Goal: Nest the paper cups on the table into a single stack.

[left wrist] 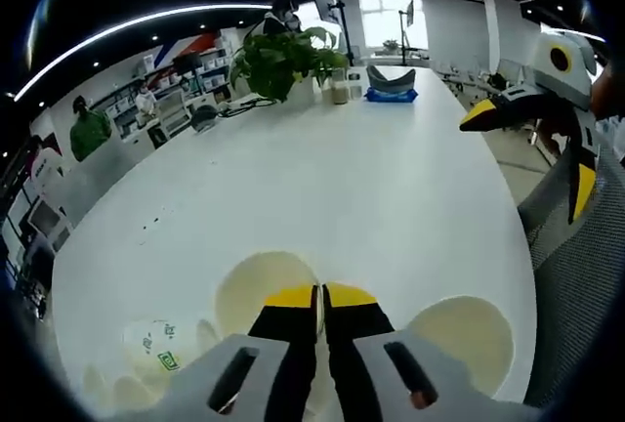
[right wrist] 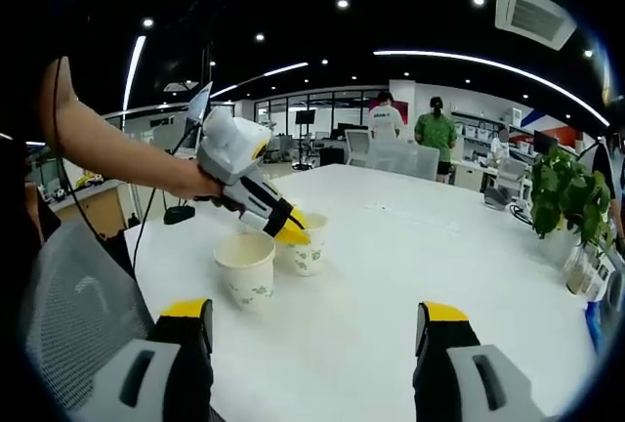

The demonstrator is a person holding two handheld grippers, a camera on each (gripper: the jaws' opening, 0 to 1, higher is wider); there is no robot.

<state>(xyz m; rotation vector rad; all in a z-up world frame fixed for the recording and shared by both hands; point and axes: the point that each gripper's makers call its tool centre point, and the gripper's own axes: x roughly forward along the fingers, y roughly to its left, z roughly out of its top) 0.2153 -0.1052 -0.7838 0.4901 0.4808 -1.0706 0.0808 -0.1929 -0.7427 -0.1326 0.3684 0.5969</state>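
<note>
My left gripper [left wrist: 319, 297] is shut, its yellow tips pinching the rim of an upright paper cup [left wrist: 262, 283]. In the right gripper view the same left gripper [right wrist: 295, 230] sits at the rim of that green-printed cup [right wrist: 312, 251], held by a person's hand. A second upright cup [left wrist: 467, 336] [right wrist: 245, 266] stands right beside it. A third cup [left wrist: 156, 344] with a green print is at the lower left of the left gripper view. My right gripper [right wrist: 314, 315] is open over bare table, short of both cups, and also appears as the right gripper [left wrist: 532, 148].
The long white table [left wrist: 371, 188] stretches away, with a potted plant [left wrist: 285, 61], jars and a blue pack [left wrist: 391, 95] at its far end. A grey mesh chair [right wrist: 78, 324] stands at the table's edge. People stand in the office behind.
</note>
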